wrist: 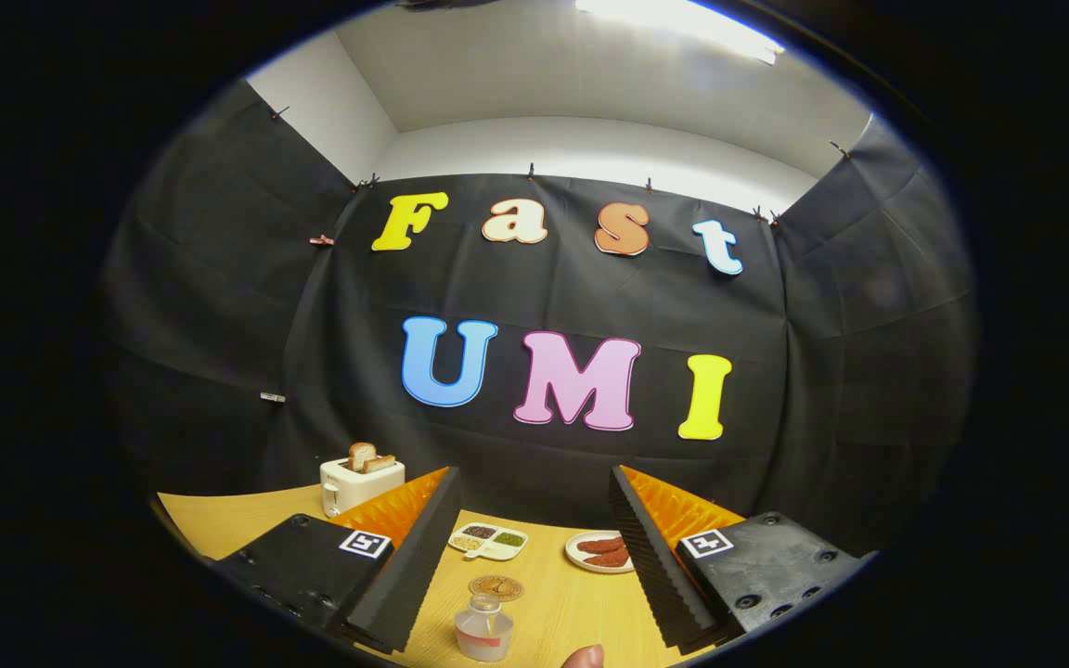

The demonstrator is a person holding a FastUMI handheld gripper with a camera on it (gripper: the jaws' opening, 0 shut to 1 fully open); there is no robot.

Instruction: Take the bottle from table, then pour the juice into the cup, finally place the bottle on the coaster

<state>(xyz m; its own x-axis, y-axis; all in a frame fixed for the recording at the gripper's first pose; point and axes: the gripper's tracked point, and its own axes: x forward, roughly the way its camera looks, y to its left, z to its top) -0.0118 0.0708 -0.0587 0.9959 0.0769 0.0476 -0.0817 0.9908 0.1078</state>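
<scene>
Presently, gripper view, one entry per item. Gripper point(534, 557): fingers spread wide, pinching nothing, held above the table point(581, 603). Bottle point(484, 629): small, clear, with a reddish band, upright on the wooden top, low between the fingers and touching neither. Coaster point(495, 587): round, brown, lying flat just beyond the bottle. Divided dish point(487, 540): pale, with dark, tan and green fillings, farther back between the fingers. Plate point(598, 551): white, bearing reddish pieces, beside the right finger. Toaster point(360, 482): white, two slices standing in it, beyond the left finger near the cloth wall. Fingertip point(583, 657): a person's, at the table's near edge.
</scene>
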